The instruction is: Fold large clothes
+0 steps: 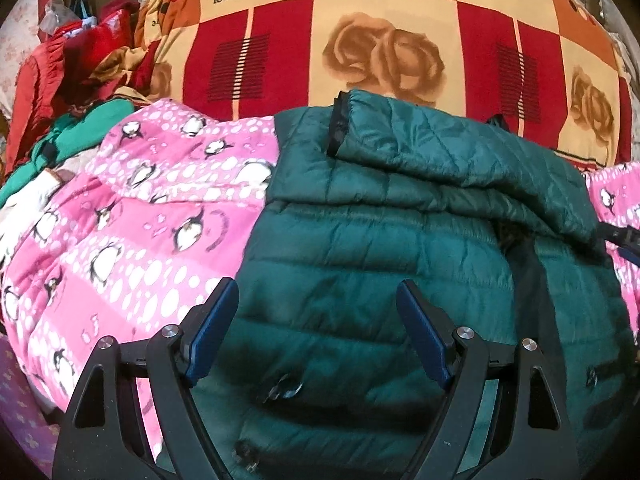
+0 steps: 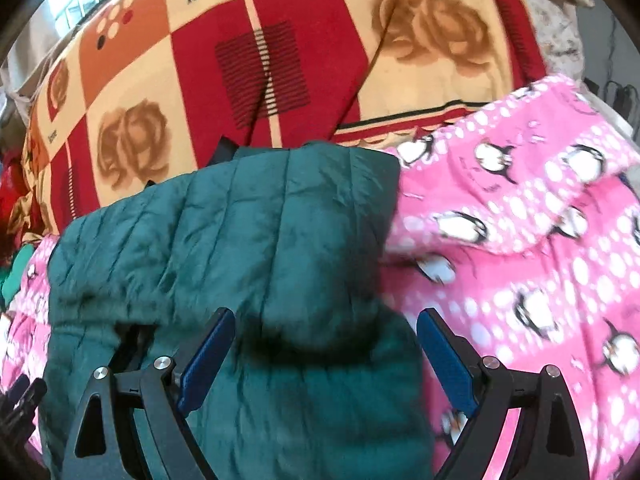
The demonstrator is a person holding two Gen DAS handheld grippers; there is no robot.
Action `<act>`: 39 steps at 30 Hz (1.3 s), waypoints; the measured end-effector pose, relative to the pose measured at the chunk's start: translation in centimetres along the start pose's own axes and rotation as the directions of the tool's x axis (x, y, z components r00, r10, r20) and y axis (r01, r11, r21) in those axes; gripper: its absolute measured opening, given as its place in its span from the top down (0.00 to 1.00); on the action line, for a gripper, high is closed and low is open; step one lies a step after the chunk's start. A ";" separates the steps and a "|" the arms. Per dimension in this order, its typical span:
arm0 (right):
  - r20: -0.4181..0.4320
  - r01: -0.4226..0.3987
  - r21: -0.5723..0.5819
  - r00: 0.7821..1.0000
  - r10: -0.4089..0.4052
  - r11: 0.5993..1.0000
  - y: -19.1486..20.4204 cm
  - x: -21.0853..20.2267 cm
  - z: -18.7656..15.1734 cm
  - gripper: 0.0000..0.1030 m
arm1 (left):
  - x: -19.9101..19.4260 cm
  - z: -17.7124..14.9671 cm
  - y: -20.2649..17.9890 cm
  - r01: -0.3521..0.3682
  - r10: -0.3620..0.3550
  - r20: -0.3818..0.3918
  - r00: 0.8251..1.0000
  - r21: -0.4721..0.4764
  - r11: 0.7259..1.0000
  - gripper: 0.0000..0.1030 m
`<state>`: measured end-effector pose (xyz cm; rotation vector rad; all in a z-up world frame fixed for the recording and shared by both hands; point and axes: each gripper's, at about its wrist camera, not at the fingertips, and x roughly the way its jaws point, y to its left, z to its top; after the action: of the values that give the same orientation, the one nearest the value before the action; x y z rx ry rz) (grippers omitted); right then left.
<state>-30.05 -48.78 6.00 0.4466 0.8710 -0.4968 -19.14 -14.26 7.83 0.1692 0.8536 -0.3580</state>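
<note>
A dark green quilted jacket (image 1: 400, 248) lies flat on a pink penguin-print blanket (image 1: 132, 240), with one sleeve (image 1: 432, 148) folded across its upper part. My left gripper (image 1: 318, 294) hovers open over the jacket's near left portion, nothing between its blue pads. In the right wrist view the same jacket (image 2: 240, 248) fills the centre, its right edge meeting the pink blanket (image 2: 520, 260). My right gripper (image 2: 326, 320) stands open above the jacket's right side, with no fabric pinched. The other gripper's black tip (image 1: 622, 240) peeks in at the far right of the left wrist view.
A red, orange and cream checked blanket with roses and the word "love" (image 1: 380, 40) covers the bed behind. A heap of red and green clothes (image 1: 80, 92) is piled at the far left. A purple patterned surface (image 1: 20, 408) shows at the lower left.
</note>
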 end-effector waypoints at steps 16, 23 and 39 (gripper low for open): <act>-0.052 0.018 -0.012 0.998 -0.018 1.000 -0.1 1.1 1.1 0.32 | 1.3 -0.2 0.1 -0.014 0.014 -0.027 1.000 0.020 1.000 0.21; -0.051 -0.064 -0.071 0.997 0.060 0.995 0.9 -4.1 -3.3 0.24 | -1.0 -2.0 2.0 -0.044 0.045 -0.026 0.999 0.054 0.998 0.21; -0.115 -0.079 -0.116 0.991 0.066 0.990 -0.5 -9.4 -13.1 0.23 | -4.3 -7.7 6.1 -0.082 0.084 -0.076 0.993 0.030 0.996 0.21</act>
<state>-43.44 -39.77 6.07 0.3971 0.9829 -0.3528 -24.85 -5.35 6.09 0.2446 0.9158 -0.2862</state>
